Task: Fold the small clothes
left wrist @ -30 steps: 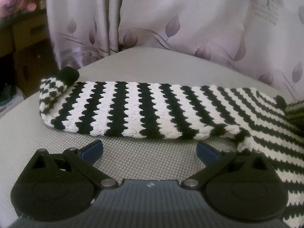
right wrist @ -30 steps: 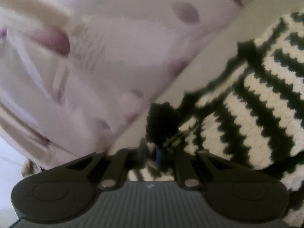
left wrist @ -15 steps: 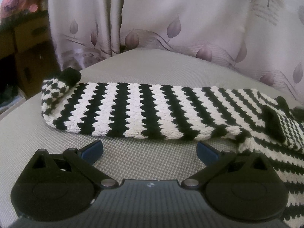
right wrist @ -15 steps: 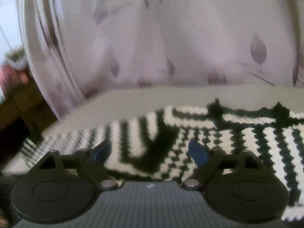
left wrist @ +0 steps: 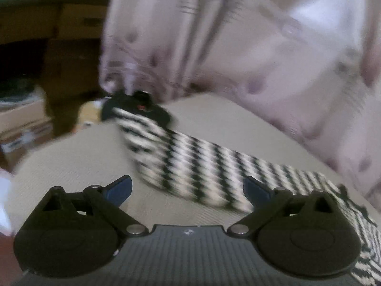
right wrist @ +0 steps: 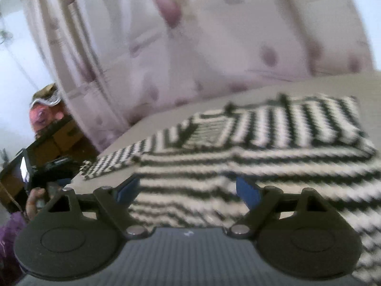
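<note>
A black-and-white striped knit sweater (right wrist: 273, 147) lies flat on a grey table (left wrist: 214, 116). In the left wrist view its left sleeve (left wrist: 197, 164) stretches away toward a black cuff (left wrist: 140, 107). My left gripper (left wrist: 188, 188) is open and empty, just in front of that sleeve. My right gripper (right wrist: 188, 188) is open and empty, over the sweater's body. The right sleeve (right wrist: 295, 124) is folded across the body. Both views are blurred.
A pale pink curtain with leaf prints (left wrist: 262, 47) hangs close behind the table. Brown cardboard boxes and dark furniture (left wrist: 35, 71) stand off the table's left side. The left gripper and the hand that holds it (right wrist: 38, 190) show at the left of the right wrist view.
My right gripper let go of the black cuff, opened, and pulled back over the sweater body. My left gripper swung left toward the sleeve's cuff end, still open.
</note>
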Demonstrator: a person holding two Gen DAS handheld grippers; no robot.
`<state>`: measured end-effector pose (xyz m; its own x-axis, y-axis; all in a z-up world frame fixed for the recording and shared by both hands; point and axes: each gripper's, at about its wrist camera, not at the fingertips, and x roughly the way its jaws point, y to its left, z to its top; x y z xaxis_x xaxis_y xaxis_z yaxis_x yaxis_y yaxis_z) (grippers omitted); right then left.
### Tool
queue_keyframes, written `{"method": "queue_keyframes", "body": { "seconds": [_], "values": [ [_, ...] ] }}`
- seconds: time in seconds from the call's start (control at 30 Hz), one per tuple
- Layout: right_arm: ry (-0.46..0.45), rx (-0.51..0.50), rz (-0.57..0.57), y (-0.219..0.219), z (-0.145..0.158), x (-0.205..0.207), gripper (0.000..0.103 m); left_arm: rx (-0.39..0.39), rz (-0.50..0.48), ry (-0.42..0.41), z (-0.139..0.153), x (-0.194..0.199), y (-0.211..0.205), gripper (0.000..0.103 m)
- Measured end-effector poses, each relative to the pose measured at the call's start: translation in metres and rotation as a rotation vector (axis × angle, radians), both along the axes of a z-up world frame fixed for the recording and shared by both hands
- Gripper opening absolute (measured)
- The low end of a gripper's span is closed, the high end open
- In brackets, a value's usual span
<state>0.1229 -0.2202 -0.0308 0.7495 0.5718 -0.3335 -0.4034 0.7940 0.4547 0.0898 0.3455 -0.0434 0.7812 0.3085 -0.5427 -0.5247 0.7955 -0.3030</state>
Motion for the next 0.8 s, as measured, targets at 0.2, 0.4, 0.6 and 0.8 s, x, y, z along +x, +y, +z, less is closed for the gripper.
{"method": "queue_keyframes", "body": {
  "seconds": [0.2,0.4,0.6,0.8],
  "values": [
    [0.054,0.125,-0.12,-0.04,-0.011,-0.019,0.088,0.13,-0.054,0.12,0.011,0.023,0.039,0.097],
    [0.081,0.141,-0.129,-0.036,-0.018,-0.016,0.088,0.359,-0.104,0.259,-0.002,0.068,0.021,0.096],
    [0.047,0.108,-0.097,-0.027,-0.015,-0.02,0.088,0.053,-0.018,0.182,-0.013,0.058,0.08,0.021],
    [0.055,0.139,-0.093,-0.029,-0.019,-0.019,0.088,0.04,-0.004,0.072,0.005,0.041,0.077,0.017]
  ]
}}
